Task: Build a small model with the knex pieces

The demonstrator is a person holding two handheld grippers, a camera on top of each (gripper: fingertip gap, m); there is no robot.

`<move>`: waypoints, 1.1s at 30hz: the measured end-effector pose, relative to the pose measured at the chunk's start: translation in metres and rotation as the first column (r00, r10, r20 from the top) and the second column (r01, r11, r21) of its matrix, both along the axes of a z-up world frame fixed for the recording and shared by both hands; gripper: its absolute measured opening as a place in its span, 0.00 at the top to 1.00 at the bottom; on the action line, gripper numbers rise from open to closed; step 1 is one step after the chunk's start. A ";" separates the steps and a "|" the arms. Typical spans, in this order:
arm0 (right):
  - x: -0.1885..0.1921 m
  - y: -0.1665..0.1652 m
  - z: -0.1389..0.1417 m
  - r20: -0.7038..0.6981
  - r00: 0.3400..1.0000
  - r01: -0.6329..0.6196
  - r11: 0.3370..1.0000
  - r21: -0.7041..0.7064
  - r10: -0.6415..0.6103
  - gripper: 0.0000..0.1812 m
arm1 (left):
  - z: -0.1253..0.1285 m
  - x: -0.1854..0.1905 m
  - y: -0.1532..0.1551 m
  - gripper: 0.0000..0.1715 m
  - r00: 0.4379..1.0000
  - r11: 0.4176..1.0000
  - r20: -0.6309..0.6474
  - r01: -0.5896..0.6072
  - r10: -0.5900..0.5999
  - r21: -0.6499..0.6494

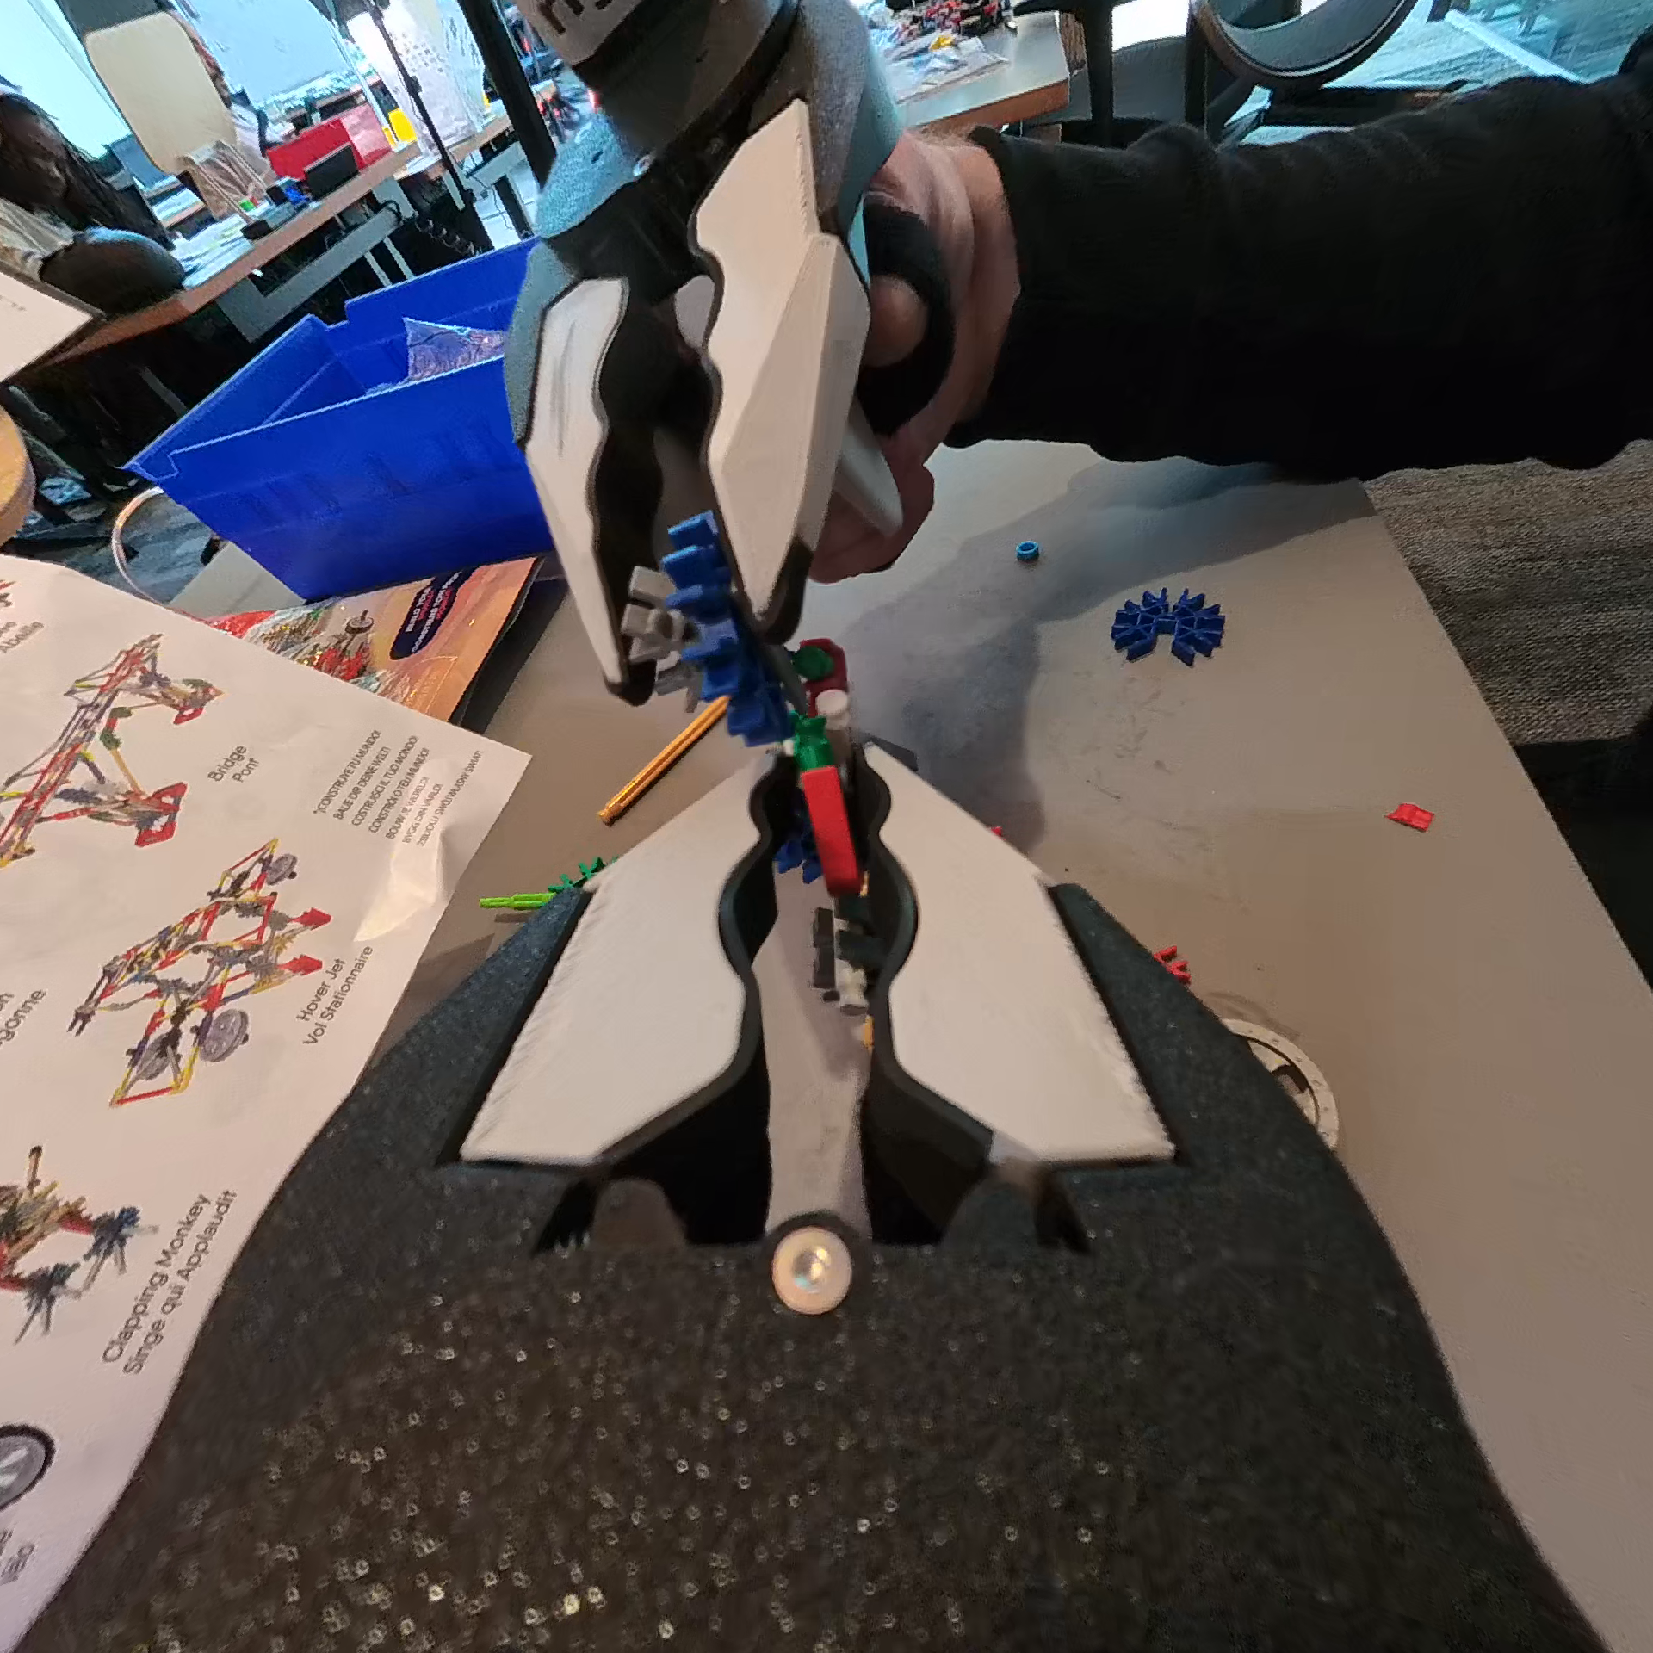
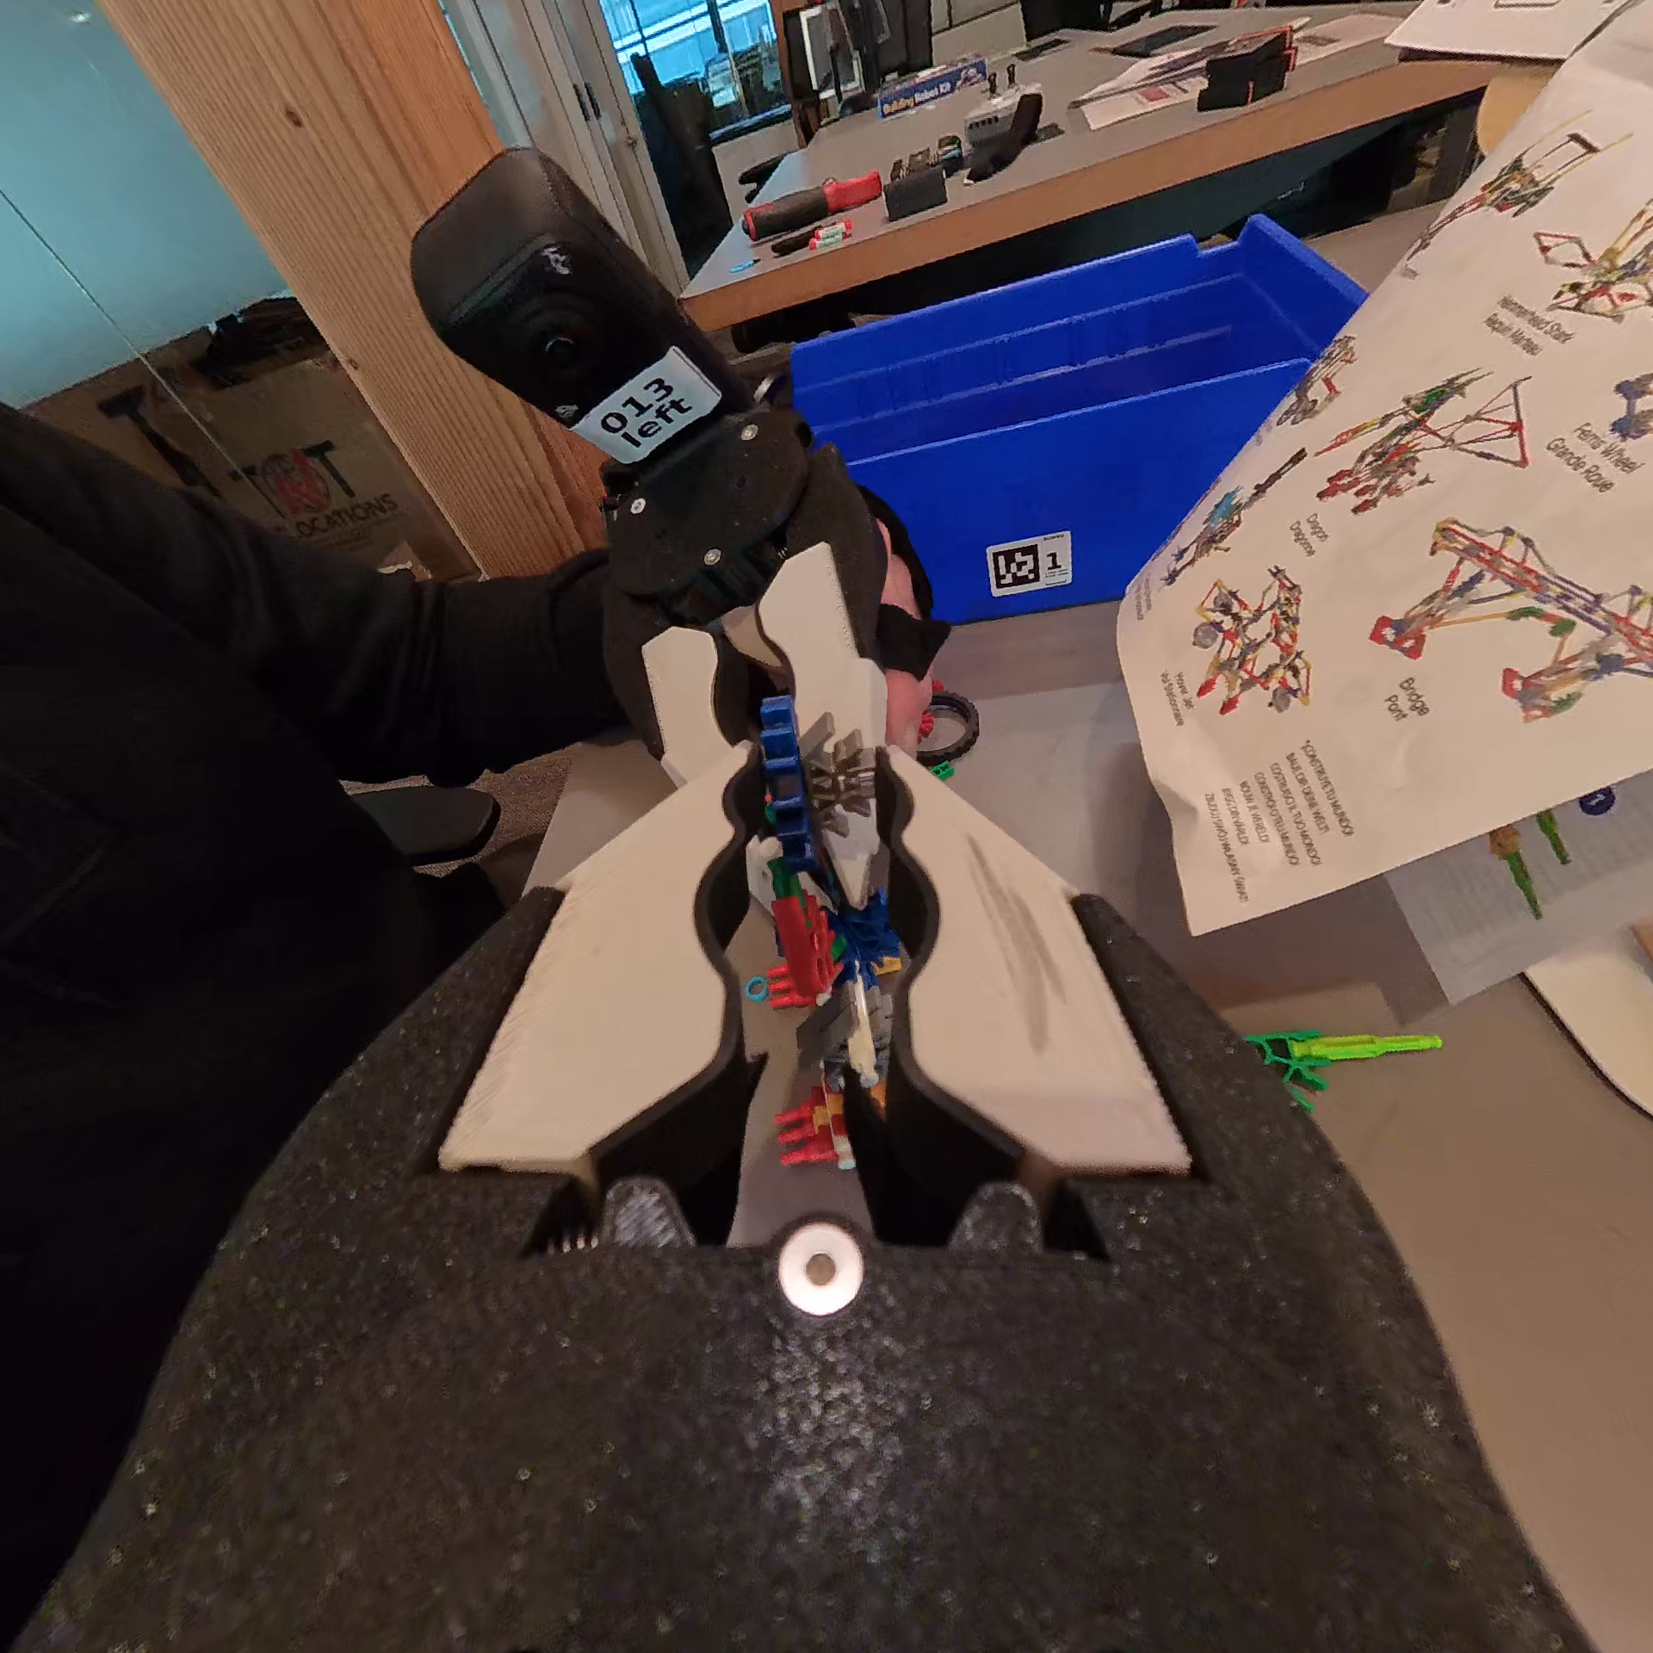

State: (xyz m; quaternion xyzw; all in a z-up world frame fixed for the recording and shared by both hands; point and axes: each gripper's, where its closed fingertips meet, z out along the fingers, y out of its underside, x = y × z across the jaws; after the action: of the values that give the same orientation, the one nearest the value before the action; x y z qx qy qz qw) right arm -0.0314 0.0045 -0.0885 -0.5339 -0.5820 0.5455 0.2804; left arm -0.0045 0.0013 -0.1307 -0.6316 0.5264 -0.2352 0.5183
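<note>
My left gripper (image 1: 818, 774) is shut on a small assembly of construction-toy pieces (image 1: 827, 832) in red, green and white, held just above the grey table (image 1: 1207, 939). My right gripper (image 1: 707, 653) comes down from above. It is shut on a blue toothed connector (image 1: 716, 617) joined to a grey connector (image 1: 648, 617), and the blue connector touches the top of the assembly. In the right wrist view my right gripper (image 2: 816, 760) pinches the blue connector (image 2: 780, 778) and the grey connector (image 2: 841, 778). My left gripper (image 2: 805, 872) holds the assembly (image 2: 809, 948) right behind them.
A blue bin (image 1: 358, 447) (image 2: 1073, 420) stands at the back, next to a printed sheet of models (image 1: 179, 894) (image 2: 1431, 581). Loose on the table are a pair of blue connectors (image 1: 1167, 626), a blue ring (image 1: 1029, 550), a red piece (image 1: 1409, 816), an orange rod (image 1: 666, 760), green pieces (image 2: 1342, 1046) and a black tyre (image 2: 953, 720). Across from one pair of fingers to the other is roughly 4 cm.
</note>
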 end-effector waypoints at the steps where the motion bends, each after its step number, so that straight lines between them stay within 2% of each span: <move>1: 0.000 -0.001 0.000 -0.003 1.000 -0.006 1.000 -0.002 0.006 0.87 | 0.000 0.000 0.000 0.93 1.000 1.000 0.005 0.004 -0.004 -0.003; 17: 0.002 -0.005 0.003 -0.039 0.999 -0.008 1.000 -0.009 0.008 0.87 | -0.001 0.003 -0.001 0.96 0.999 0.999 0.030 0.021 -0.021 -0.024; 24: 0.002 -0.007 0.002 -0.044 0.999 -0.007 0.996 0.088 0.011 0.87 | -0.001 0.005 -0.001 0.97 0.998 0.999 0.052 0.029 -0.026 -0.044; 33: 0.005 -0.003 0.003 -0.034 0.999 0.012 0.993 0.113 -0.008 0.87 | -0.001 0.005 0.000 0.97 0.997 0.998 0.066 0.031 -0.027 -0.058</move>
State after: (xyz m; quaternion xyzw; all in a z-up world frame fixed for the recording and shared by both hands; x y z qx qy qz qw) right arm -0.0269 0.0019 -0.0853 -0.5109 -0.6047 0.5189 0.3227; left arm 0.0005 0.0012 -0.1313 -0.6307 0.5113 -0.2786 0.5130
